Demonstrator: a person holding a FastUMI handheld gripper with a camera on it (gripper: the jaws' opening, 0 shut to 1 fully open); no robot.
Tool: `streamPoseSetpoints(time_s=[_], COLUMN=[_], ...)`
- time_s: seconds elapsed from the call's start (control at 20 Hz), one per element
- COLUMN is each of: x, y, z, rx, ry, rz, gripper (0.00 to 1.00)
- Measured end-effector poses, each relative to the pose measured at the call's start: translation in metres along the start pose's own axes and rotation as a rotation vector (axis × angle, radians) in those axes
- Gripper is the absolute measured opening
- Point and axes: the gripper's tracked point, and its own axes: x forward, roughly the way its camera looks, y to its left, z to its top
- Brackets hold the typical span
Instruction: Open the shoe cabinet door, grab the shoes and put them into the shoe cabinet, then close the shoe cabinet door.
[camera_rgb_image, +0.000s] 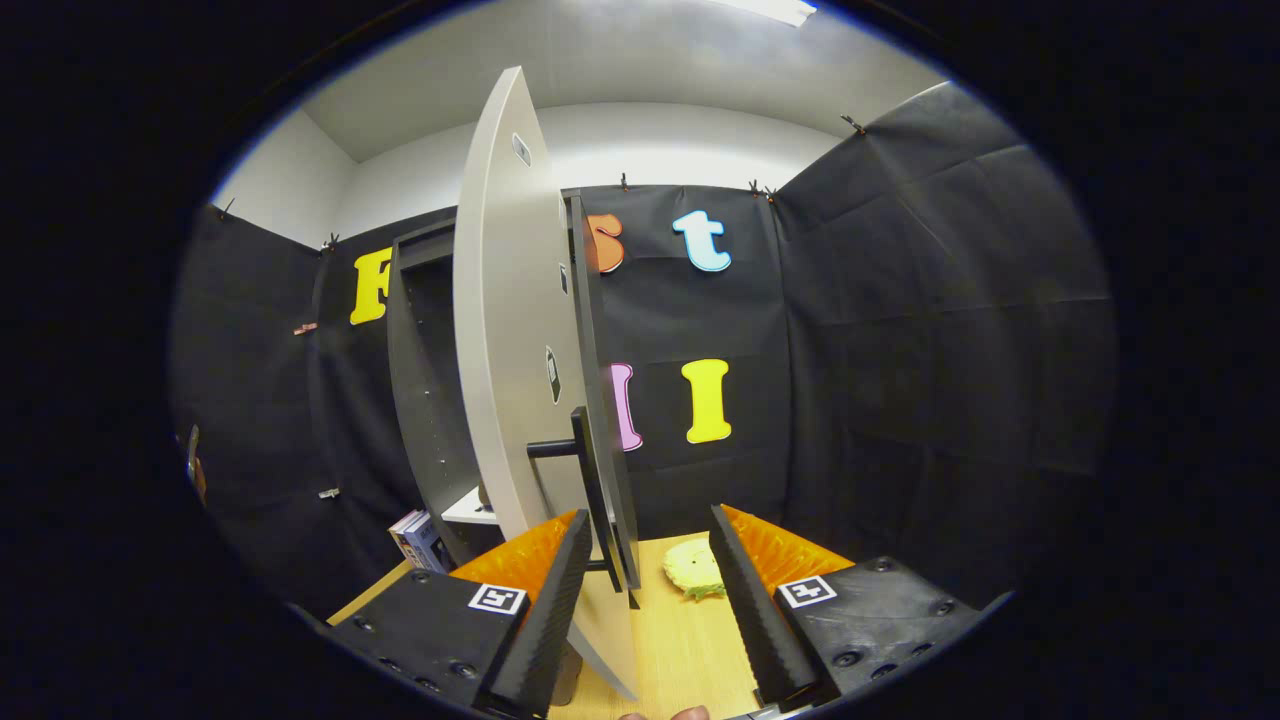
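The dark shoe cabinet (425, 380) stands on a wooden table (690, 650). Its pale door (510, 330) is swung out towards me and I see it nearly edge-on. The door's black bar handle (598, 490) runs upright along the door's edge and sits between my fingers, close to the left finger (555, 590) and apart from the right one. My gripper (648, 522) is open. A pale yellow shoe (692, 568) lies on the table just beyond the fingertips, near the right finger (745, 590). A white shelf (468, 510) shows inside the cabinet.
A few books (420, 540) lean against the cabinet's foot on the left. Black cloth walls close the booth behind and to the right. A person's fingertip (685, 713) shows under the gripper.
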Motion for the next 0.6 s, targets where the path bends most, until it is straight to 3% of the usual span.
streamPoseSetpoints(time_s=[0.05, 0.15, 0.4, 0.6], x=[-0.008, -0.026, -0.05, -0.042], y=[0.005, 0.02, 0.069, 0.116], z=[0.005, 0.017, 0.034, 0.03], rx=[0.004, 0.022, 0.102, 0.062], ry=[-0.015, -0.048, -0.094, -0.097], rz=[0.004, 0.032, 0.094, 0.157], gripper=[0.8, 0.99, 0.97, 0.98])
